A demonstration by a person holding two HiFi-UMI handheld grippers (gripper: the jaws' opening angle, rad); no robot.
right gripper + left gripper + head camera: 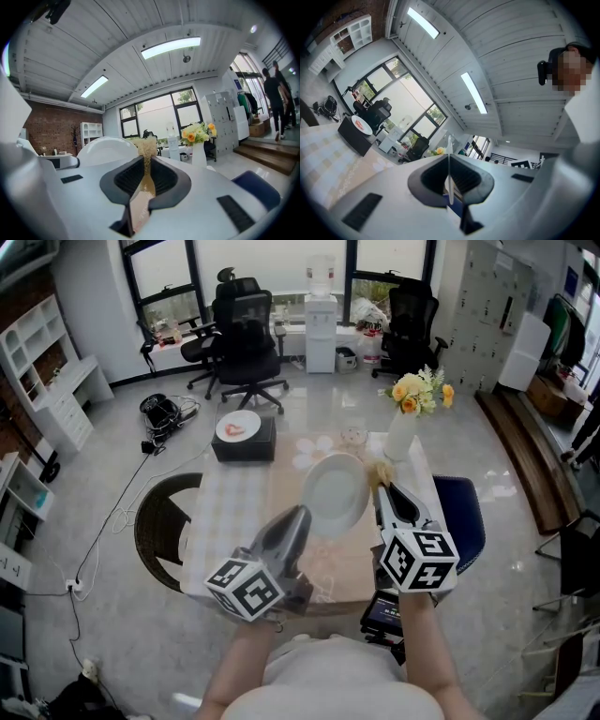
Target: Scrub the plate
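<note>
A white plate (335,493) is held up above the table, tilted on edge, with my left gripper (302,515) shut on its lower left rim. In the left gripper view the plate (449,157) shows as a thin white edge between the closed jaws of that gripper (449,180). My right gripper (382,489) is shut on a wooden-handled scrub brush (382,472), whose straw bristles sit at the plate's right rim. In the right gripper view the brush (146,149) stands up from the right gripper (146,176), with the plate (105,150) just to its left.
The table (234,512) carries a checked cloth, a white vase of yellow flowers (405,418) at its far right and a small glass dish (353,437). A black box with another plate (242,430) lies beyond it. A brown chair (159,521) stands left and a blue chair (461,507) right.
</note>
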